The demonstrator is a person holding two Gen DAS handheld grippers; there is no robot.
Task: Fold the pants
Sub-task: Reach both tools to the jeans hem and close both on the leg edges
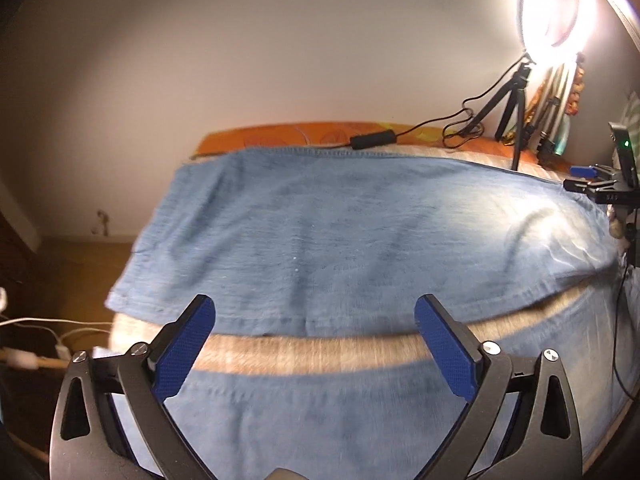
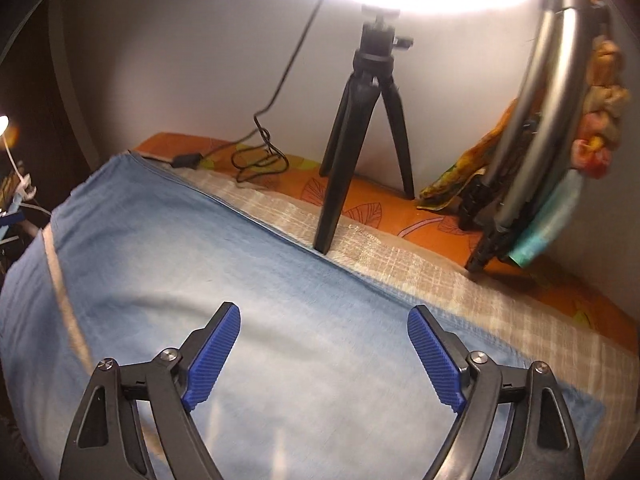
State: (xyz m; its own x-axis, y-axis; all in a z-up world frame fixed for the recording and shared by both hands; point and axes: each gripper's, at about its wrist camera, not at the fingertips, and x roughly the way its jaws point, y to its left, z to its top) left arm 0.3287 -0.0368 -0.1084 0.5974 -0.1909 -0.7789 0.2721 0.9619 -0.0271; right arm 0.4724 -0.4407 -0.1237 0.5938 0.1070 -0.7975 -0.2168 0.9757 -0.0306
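Light blue pants [image 1: 340, 224] lie spread flat on a bed, with one layer folded over; a beige strip of blanket [image 1: 320, 354] shows between two blue parts. The pants also fill the right wrist view [image 2: 208, 248]. My left gripper [image 1: 314, 340] is open and empty, just above the pants' near edge. My right gripper [image 2: 324, 348] is open and empty over the pants. The right gripper also shows at the right edge of the left wrist view [image 1: 596, 184].
A black tripod [image 2: 360, 140] with a bright ring light [image 1: 556, 8] stands on the far edge of the bed, beside an orange leaf-print sheet [image 2: 400, 208]. A black cable [image 2: 256, 156] lies there. Folded tripods and cloths [image 2: 532, 184] lean at the right. The floor [image 1: 60, 264] lies left.
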